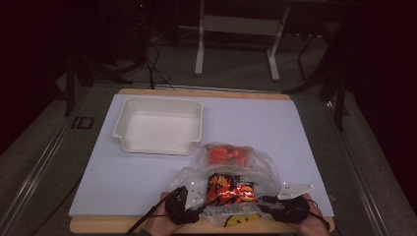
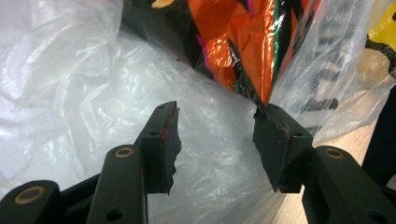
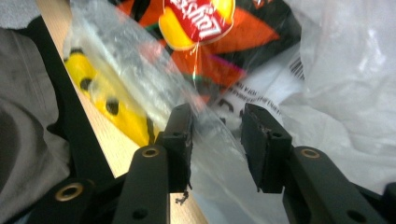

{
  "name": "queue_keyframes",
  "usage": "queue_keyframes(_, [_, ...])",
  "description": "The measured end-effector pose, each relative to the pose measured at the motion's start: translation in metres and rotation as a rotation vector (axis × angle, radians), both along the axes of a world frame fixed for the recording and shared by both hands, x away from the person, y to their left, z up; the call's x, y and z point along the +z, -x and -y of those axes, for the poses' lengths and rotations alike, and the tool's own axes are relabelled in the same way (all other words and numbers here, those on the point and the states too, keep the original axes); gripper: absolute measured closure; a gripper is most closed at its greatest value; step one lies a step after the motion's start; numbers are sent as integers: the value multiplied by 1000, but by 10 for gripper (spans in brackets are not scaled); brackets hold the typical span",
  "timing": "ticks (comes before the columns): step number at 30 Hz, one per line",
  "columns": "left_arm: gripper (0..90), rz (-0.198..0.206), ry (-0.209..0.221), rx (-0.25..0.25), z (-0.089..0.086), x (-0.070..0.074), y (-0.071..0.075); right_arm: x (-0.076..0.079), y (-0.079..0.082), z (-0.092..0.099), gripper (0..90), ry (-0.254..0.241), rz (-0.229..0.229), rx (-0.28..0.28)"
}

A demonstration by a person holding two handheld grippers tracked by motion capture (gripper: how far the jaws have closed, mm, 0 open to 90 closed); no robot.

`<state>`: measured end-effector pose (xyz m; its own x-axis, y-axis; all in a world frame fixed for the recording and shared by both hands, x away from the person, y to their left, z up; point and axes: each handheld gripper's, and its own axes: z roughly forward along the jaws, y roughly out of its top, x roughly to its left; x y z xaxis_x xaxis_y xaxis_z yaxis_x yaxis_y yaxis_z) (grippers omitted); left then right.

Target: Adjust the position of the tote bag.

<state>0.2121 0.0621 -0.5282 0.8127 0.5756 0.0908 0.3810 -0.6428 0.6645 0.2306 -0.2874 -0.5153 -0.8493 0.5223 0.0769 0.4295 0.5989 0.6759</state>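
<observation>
Dim room beyond, with grey floor, loose cables and the white legs of a frame at twelve o'clock. Nearer lies the tabletop [image 1: 275,96], pale wood at its edges under a smooth, matt white sheet [image 1: 275,128].

At about ten o'clock on the sheet stands a shallow rectangular tray [image 1: 123,129] of cream plastic with rounded corners and a flared rim; it holds nothing that can be seen.

At six o'clock, by the near edge, sits a thin, crinkled, see-through plastic bag [image 1: 265,167]. Inside it, toward twelve o'clock, are glossy red-orange pieces [image 1: 227,155], their shape unclear through the film. Nearer the person lies a foil snack packet [image 1: 231,189], black and orange with sharp flame-like shapes. The right gripper view shows a red and yellow round logo on it, upside down; its lettering cannot be read. A yellow print with black marks is on the bag's near end [image 1: 235,221].

The left claw [image 2: 215,140] stands open, bag film bulging between its black, chipped pads without being pinched. The right claw [image 3: 215,140] is partly open, clear film between the pads; no pinch shows.
</observation>
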Motion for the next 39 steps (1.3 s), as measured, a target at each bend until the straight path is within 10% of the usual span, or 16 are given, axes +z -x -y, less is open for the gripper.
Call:
queue_keyframes(11, [507, 9, -1, 68, -22, -1, -6, -6, -2, -1, 779, 71, -4, -30])
queue_keyframes(39, [560, 116, -80, 305, -41, -3, -49, -6, -29, 8, 746, 24, 4, -249])
